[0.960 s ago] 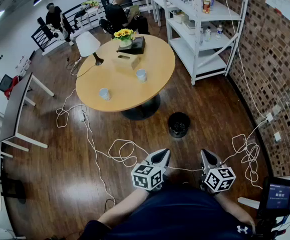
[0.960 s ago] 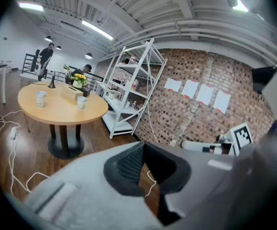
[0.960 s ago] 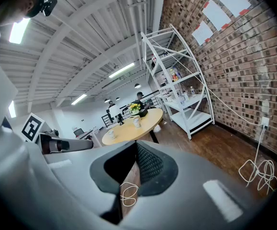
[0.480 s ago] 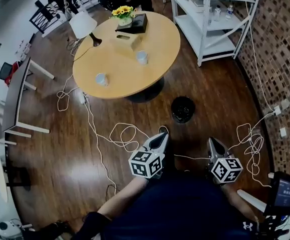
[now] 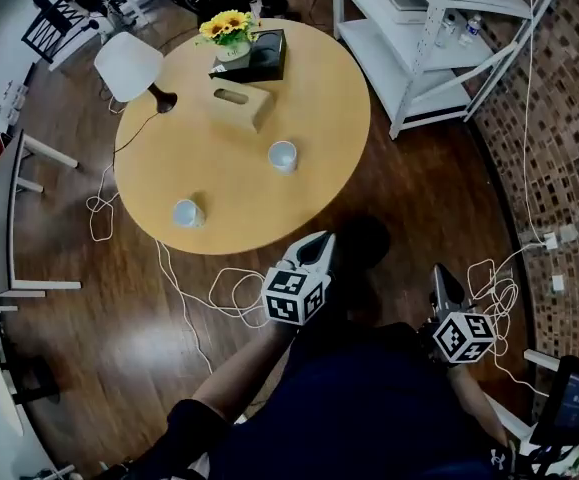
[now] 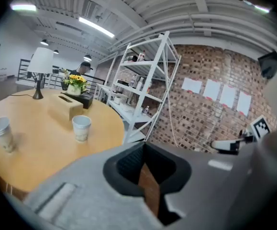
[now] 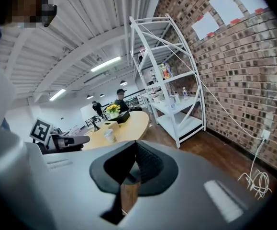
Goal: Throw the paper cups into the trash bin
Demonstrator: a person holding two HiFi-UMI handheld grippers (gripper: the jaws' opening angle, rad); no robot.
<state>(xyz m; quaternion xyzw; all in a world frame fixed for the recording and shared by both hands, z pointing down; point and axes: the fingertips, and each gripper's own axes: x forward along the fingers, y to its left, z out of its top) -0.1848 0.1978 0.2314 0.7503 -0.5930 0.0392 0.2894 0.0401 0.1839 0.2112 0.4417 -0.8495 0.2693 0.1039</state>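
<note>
Two white paper cups stand on the round wooden table point(image 5: 319, 118): one point(image 5: 282, 155) near the middle, one point(image 5: 186, 213) near the front left edge. In the left gripper view they show as the nearer cup point(image 6: 81, 127) and the left cup point(image 6: 2, 133). My left gripper point(image 5: 323, 240) is shut and empty, its tip at the table's near edge, well short of both cups. Lower and to the right, my right gripper point(image 5: 437, 274) hangs over the floor, shut and empty. A dark round shape point(image 5: 369, 240) beside the left gripper looks like the black trash bin, partly hidden.
A tissue box point(image 5: 235, 103), a flower pot point(image 5: 227, 36) on a black box and a lamp point(image 5: 129, 66) stand at the table's back. White shelving point(image 5: 419, 38) lines the brick wall at right. Cables point(image 5: 229, 293) loop across the wooden floor.
The person has stepped toward the table, so table and cups are nearer. The left gripper's tip now reaches the table edge. The bin has slid in beside the left gripper.
</note>
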